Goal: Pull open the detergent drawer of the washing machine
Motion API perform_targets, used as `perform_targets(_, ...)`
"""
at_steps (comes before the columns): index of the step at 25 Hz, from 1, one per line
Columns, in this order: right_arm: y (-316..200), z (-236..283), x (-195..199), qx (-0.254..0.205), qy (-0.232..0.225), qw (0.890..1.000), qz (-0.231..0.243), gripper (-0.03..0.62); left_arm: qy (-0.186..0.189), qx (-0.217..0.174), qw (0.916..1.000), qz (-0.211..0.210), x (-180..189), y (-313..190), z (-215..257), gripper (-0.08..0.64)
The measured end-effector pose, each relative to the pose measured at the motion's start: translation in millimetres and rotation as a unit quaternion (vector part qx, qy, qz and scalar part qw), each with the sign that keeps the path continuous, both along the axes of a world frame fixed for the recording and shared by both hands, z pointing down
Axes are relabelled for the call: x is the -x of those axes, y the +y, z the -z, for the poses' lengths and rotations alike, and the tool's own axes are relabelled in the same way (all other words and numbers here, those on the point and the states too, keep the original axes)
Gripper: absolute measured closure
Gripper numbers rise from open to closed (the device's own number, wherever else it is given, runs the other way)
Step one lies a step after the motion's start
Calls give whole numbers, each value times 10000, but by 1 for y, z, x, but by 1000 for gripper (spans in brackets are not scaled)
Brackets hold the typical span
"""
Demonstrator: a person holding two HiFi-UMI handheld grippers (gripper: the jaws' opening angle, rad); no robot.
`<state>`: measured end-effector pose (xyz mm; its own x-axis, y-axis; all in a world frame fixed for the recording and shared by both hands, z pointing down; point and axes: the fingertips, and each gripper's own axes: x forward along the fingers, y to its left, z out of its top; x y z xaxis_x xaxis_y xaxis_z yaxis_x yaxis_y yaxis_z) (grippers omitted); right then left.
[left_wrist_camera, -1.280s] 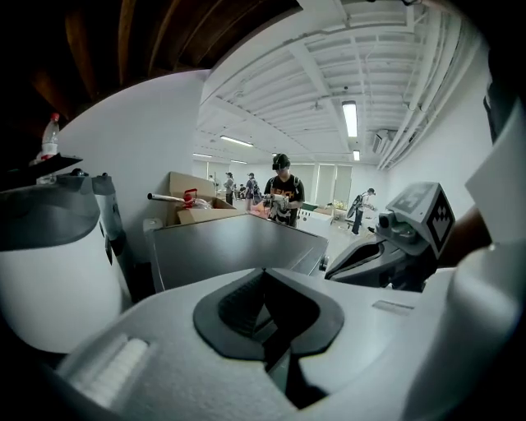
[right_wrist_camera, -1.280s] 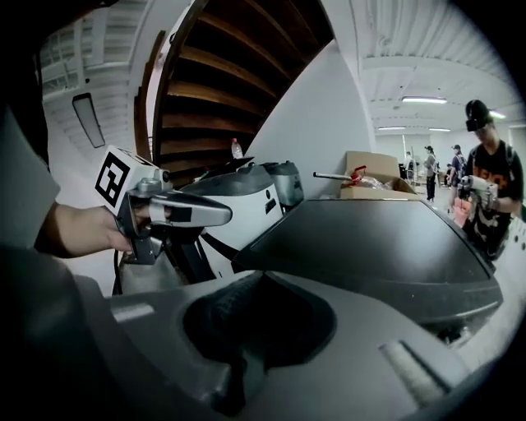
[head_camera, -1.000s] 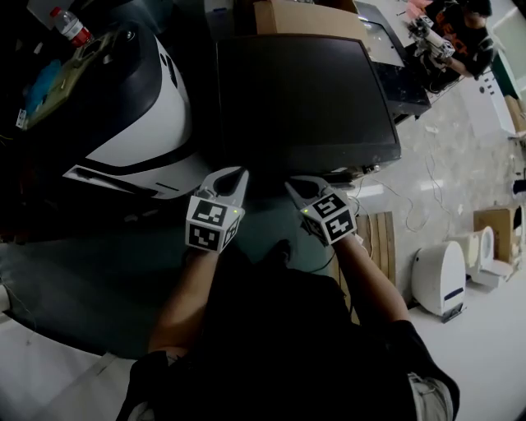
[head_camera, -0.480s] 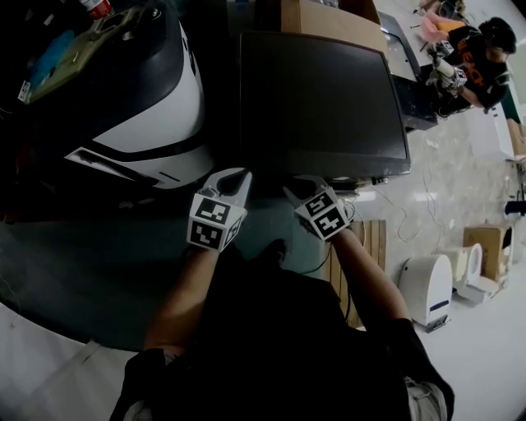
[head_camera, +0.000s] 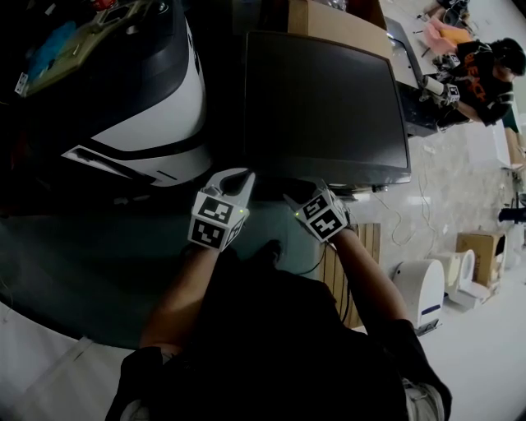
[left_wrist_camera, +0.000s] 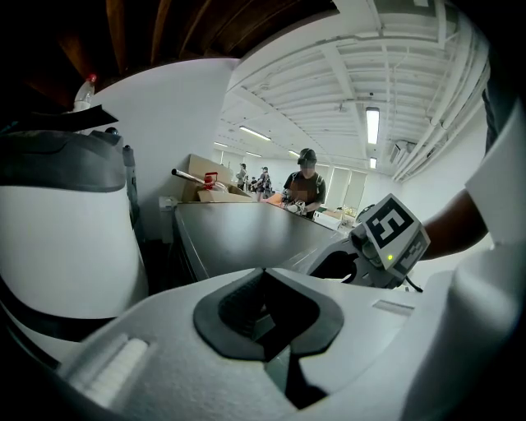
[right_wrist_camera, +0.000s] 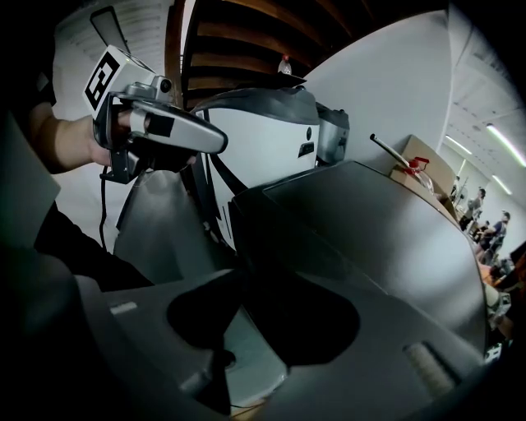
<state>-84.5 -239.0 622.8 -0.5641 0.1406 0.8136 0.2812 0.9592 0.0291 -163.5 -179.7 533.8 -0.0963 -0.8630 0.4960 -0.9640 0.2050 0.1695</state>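
Observation:
The dark grey washing machine [head_camera: 329,99] fills the middle of the head view; I look down on its flat top. Its front face is in shadow, and I cannot make out the detergent drawer. My left gripper [head_camera: 240,175] hangs just off the machine's near left corner, fingers together and empty. My right gripper [head_camera: 300,194] sits at the near front edge. Its jaws have just been opening and stand open. In the right gripper view the machine's upper front corner [right_wrist_camera: 271,247] shows in the gap between them, untouched.
A large white and black machine [head_camera: 156,107] stands close on the left. A cardboard box [head_camera: 333,20] sits behind the washer. A person [head_camera: 485,70] works at the back right. Wooden slats [head_camera: 370,247] and a white appliance [head_camera: 423,288] are on the floor at right.
Both grippers have sunk a little toward the washer's front edge. The right gripper has rolled, so its marker cube now faces differently. The left gripper stays shut.

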Motion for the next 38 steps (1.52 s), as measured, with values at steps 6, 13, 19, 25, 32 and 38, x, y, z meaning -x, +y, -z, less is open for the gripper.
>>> perform_targets(6, 0, 0, 0, -9, 32, 10000, 67, 420, 44, -2, 10000, -42, 2, -6, -2, 549)
perform_targets(13, 2, -1, -1, -128, -8, 9999, 90, 397, 71, 42, 9999, -105, -1, -6, -3, 549)
perform_targets(19, 3, -1, -3, -207, -33, 9997, 78, 396, 81, 105, 9999, -54, -2, 4, -6, 549)
perform_targets(25, 5, -3, -4, -251, 10, 9995, 193, 385, 97, 115, 9999, 32, -2, 14, -6, 549)
perform_targets(32, 8, -3, -5, -293, 1, 9992, 274, 370, 113, 130, 9997, 167, 2, 24, -9, 549)
perform_targets(38, 8, -4, -5, -284, 26, 9990, 353, 370, 158, 168, 9995, 198, 2, 24, -14, 549)
